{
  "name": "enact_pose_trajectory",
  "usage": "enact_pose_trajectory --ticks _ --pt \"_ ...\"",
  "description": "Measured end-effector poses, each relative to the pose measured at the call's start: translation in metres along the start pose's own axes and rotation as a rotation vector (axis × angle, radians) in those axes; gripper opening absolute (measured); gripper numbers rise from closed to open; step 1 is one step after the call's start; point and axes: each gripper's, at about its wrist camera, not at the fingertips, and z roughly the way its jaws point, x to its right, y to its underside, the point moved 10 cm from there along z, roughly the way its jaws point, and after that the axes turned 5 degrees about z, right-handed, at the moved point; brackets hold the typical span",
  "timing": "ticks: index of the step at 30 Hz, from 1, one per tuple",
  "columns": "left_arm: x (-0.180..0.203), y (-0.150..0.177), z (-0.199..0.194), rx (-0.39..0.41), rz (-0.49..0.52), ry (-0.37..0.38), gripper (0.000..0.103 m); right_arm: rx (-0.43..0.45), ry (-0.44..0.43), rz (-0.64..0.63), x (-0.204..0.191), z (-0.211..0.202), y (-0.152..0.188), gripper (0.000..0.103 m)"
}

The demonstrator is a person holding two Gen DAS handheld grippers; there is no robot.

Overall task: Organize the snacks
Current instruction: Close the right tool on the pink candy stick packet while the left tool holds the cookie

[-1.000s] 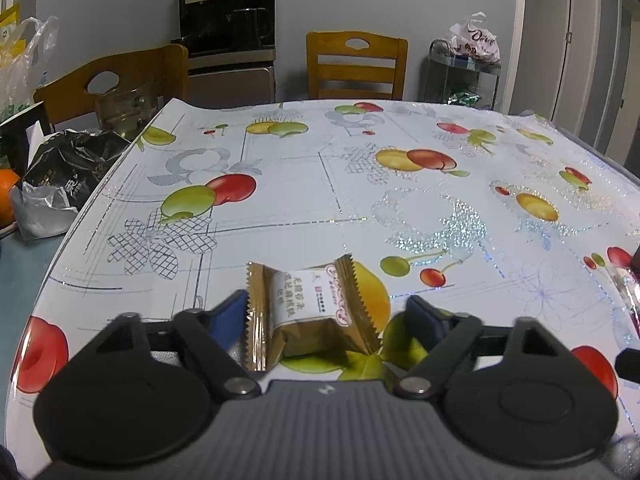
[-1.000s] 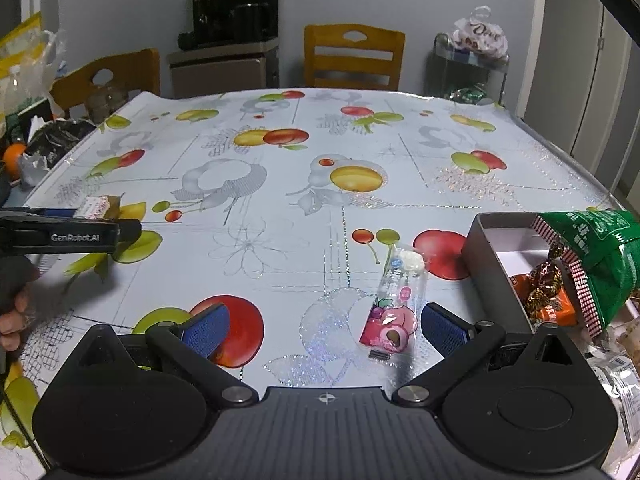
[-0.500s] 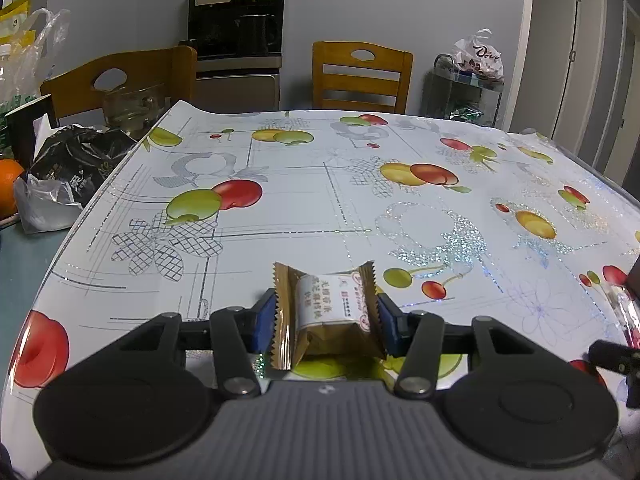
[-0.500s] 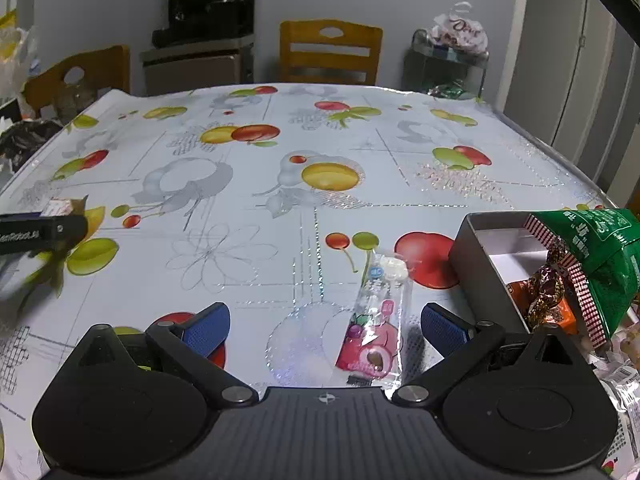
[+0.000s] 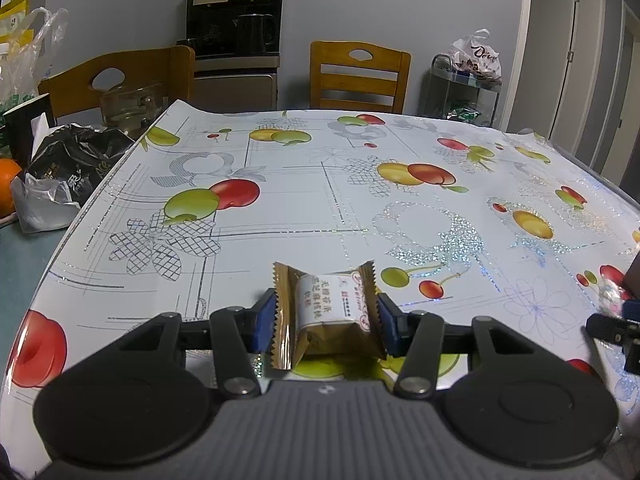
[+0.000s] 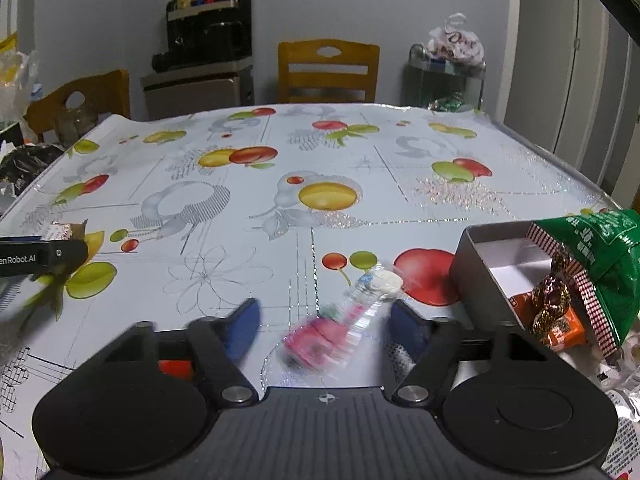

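Note:
My left gripper (image 5: 326, 318) is shut on a brown-gold wrapped snack (image 5: 326, 314), held just above the fruit-print tablecloth (image 5: 304, 208). My right gripper (image 6: 324, 326) is partly open, its blue pads on either side of a clear pink-and-white candy packet (image 6: 344, 320) lying on the cloth; the packet and fingers are blurred. A grey box (image 6: 476, 276) to the right holds an orange packet (image 6: 560, 328), a gold-wrapped sweet (image 6: 550, 300) and a green snack bag (image 6: 600, 256). The left gripper also shows in the right wrist view (image 6: 44, 254).
Two wooden chairs (image 5: 360, 74) stand at the table's far side and left. A black bag (image 5: 76, 164), a white plastic bag and an orange (image 5: 8, 184) lie off the left edge. More wrappers (image 6: 624, 392) lie beside the box at the right.
My left gripper closed on the brown snack and lifted it slightly. My right gripper moved forward around the candy packet and its jaws have narrowed.

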Motion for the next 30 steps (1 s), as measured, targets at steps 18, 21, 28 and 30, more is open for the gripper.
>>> enact_pose_trajectory --ticks 18,21,28,30 --pt "0.021 0.005 -0.006 0.003 0.058 0.116 0.049 -0.004 -0.161 -0.134 -0.039 -0.025 0.016 0.031" --pt "0.031 0.007 -0.009 0.002 0.090 0.144 0.049 0.005 -0.162 -0.154 -0.041 -0.030 0.017 0.031" --pt "0.052 0.013 -0.018 0.003 0.151 0.245 0.049 0.001 -0.164 -0.144 -0.040 -0.028 0.018 0.045" --pt "0.056 0.014 -0.019 0.003 0.159 0.262 0.049 0.005 -0.158 -0.139 -0.039 -0.025 0.017 0.057"
